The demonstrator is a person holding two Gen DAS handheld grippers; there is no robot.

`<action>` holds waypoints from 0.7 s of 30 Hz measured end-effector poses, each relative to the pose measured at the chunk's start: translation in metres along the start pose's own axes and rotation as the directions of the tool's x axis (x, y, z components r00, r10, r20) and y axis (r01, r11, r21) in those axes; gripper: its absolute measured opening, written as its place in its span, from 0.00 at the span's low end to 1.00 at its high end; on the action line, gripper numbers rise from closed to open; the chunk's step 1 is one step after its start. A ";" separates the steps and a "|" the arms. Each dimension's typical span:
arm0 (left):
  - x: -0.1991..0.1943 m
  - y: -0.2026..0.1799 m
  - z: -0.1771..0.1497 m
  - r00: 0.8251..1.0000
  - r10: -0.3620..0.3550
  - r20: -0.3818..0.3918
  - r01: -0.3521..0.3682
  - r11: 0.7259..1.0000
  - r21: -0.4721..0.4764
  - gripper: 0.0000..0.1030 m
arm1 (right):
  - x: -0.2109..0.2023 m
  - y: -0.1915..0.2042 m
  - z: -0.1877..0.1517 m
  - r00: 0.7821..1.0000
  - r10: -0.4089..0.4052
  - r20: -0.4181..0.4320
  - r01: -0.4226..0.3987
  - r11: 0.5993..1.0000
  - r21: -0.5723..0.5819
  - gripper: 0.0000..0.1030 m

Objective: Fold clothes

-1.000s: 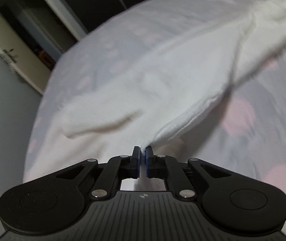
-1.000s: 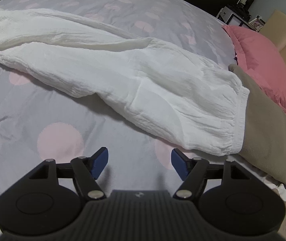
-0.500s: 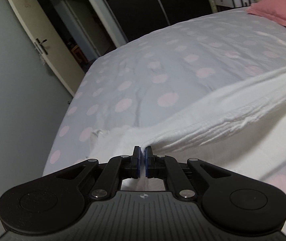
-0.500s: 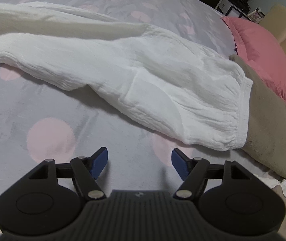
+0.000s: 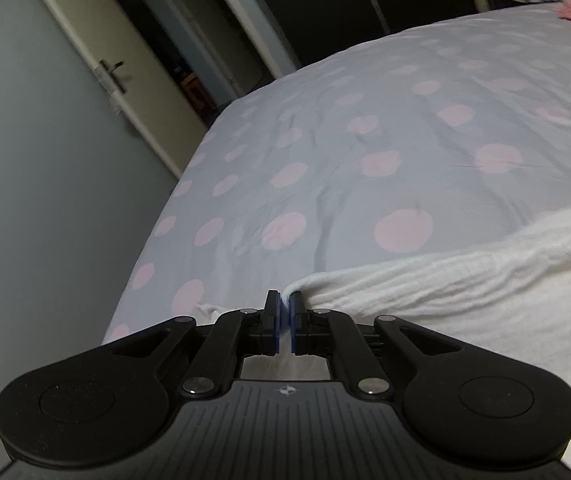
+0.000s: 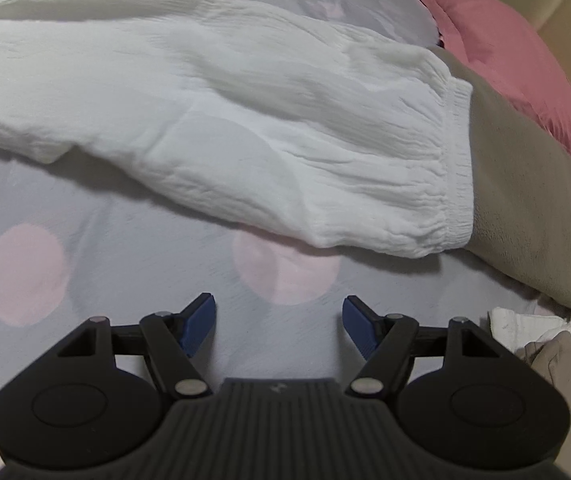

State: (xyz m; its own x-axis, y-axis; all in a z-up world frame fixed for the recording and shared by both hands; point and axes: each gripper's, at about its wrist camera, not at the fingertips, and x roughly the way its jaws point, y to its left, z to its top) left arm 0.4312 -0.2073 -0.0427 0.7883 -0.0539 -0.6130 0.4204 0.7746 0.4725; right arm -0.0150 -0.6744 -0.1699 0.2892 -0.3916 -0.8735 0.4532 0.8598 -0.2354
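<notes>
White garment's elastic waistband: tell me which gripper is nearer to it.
Right. The right gripper hangs open just short of the waistband, not touching the white garment. The left gripper is shut on the garment's other end, waistband out of its view.

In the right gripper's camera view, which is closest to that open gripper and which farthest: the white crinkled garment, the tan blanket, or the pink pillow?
1. White crinkled garment, straight ahead of the right gripper.
2. Tan blanket, off to the right.
3. Pink pillow, far upper right, behind the blanket.
</notes>
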 end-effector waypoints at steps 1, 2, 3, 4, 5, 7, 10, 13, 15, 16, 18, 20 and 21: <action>0.007 -0.003 -0.001 1.000 0.009 -0.011 -0.010 1.000 -0.012 0.15 | 0.001 -0.002 0.001 1.000 0.002 0.001 -0.002 1.000 0.006 0.71; 0.010 -0.004 -0.002 1.000 0.024 -0.017 -0.024 1.000 -0.014 0.18 | 0.002 -0.003 0.002 1.000 0.004 0.003 -0.004 1.000 0.010 0.71; 0.013 -0.005 -0.004 0.999 0.042 -0.020 -0.042 0.999 -0.010 0.22 | 0.001 -0.005 0.003 1.000 0.004 0.007 -0.004 1.000 0.013 0.71; 0.015 -0.006 -0.005 0.998 0.060 -0.023 -0.060 0.998 -0.006 0.25 | 0.001 -0.006 0.003 1.000 0.005 0.011 -0.005 1.000 0.017 0.71; 0.016 -0.005 -0.007 0.997 0.069 -0.028 -0.069 0.998 -0.002 0.27 | 0.000 -0.008 0.004 1.000 0.005 0.015 -0.006 1.000 0.021 0.71; 0.014 0.000 -0.009 0.995 0.096 -0.029 -0.096 0.995 -0.008 0.39 | -0.001 -0.012 0.004 1.000 0.003 0.023 -0.003 0.999 0.034 0.71; 0.001 0.010 -0.011 0.994 0.108 -0.014 -0.109 0.994 -0.020 0.41 | -0.003 -0.020 0.004 0.999 -0.002 0.035 0.000 0.998 0.066 0.71; -0.018 0.011 -0.016 0.997 0.082 0.008 -0.082 0.997 0.004 0.42 | -0.005 -0.032 0.003 0.999 0.003 0.047 -0.009 0.992 0.124 0.71; -0.035 0.008 -0.022 0.998 0.052 0.027 -0.053 0.998 0.022 0.43 | -0.007 -0.044 0.003 0.998 0.017 0.063 -0.028 0.981 0.191 0.71; -0.043 0.006 -0.026 0.999 0.028 0.037 -0.029 0.999 0.024 0.44 | -0.009 -0.051 0.002 0.997 0.023 0.075 -0.040 0.972 0.232 0.71; -0.060 0.003 -0.036 0.999 -0.017 0.048 0.016 1.000 0.022 0.47 | -0.014 -0.066 0.000 0.995 0.034 0.099 -0.063 0.947 0.314 0.71; -0.075 0.000 -0.046 0.997 -0.059 0.050 0.058 0.998 0.020 0.49 | -0.012 -0.080 -0.005 0.992 0.042 0.118 -0.086 0.911 0.404 0.71; -0.081 -0.002 -0.050 0.996 -0.078 0.044 0.078 0.997 0.018 0.49 | -0.010 -0.087 -0.008 0.991 0.045 0.127 -0.097 0.889 0.448 0.71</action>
State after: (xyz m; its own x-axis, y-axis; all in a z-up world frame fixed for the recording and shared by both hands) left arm 0.3440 -0.1732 -0.0257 0.7717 -0.1418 -0.6199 0.4886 0.7563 0.4351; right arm -0.0638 -0.7426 -0.1438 0.4137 -0.3911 -0.8222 0.7521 0.6557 0.0665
